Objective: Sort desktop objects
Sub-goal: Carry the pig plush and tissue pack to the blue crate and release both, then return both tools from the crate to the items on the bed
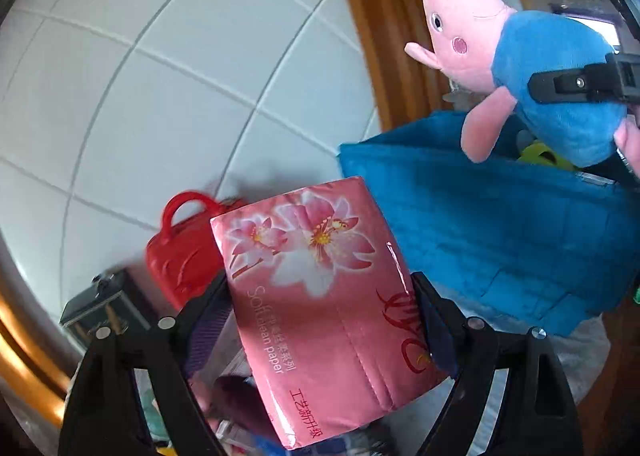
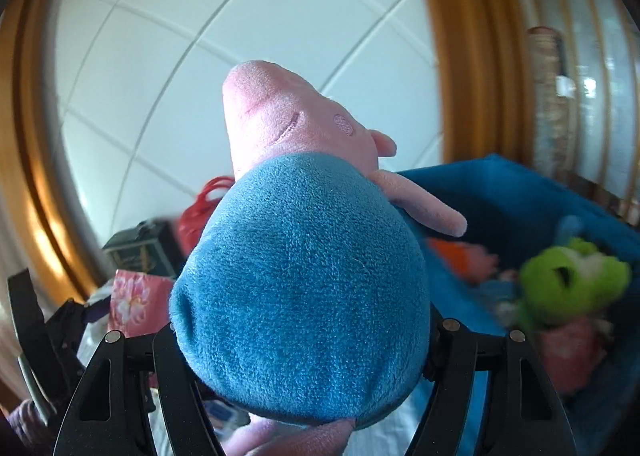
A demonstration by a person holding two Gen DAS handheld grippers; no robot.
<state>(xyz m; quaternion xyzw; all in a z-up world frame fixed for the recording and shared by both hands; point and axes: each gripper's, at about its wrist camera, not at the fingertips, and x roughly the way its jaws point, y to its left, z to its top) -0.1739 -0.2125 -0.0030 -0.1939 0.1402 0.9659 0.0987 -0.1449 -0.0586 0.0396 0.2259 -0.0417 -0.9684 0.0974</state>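
My left gripper (image 1: pixel 320 312) is shut on a pink tissue pack (image 1: pixel 320 296) with a flower print, held up in the air. My right gripper (image 2: pixel 304 328) is shut on a pink pig plush in a blue shirt (image 2: pixel 304 296); it holds the plush above the near rim of a blue fabric bin (image 2: pixel 500 191). In the left wrist view the plush (image 1: pixel 540 67) hangs over the blue bin (image 1: pixel 500 232) at the upper right. The tissue pack also shows in the right wrist view (image 2: pixel 136 304) at the lower left.
A green frog plush (image 2: pixel 568 284) and other soft toys lie inside the bin. A red toy handbag (image 1: pixel 184 248) and a dark tin box (image 1: pixel 100 308) stand by the white tiled wall (image 1: pixel 160 75). Wooden frames stand at the sides.
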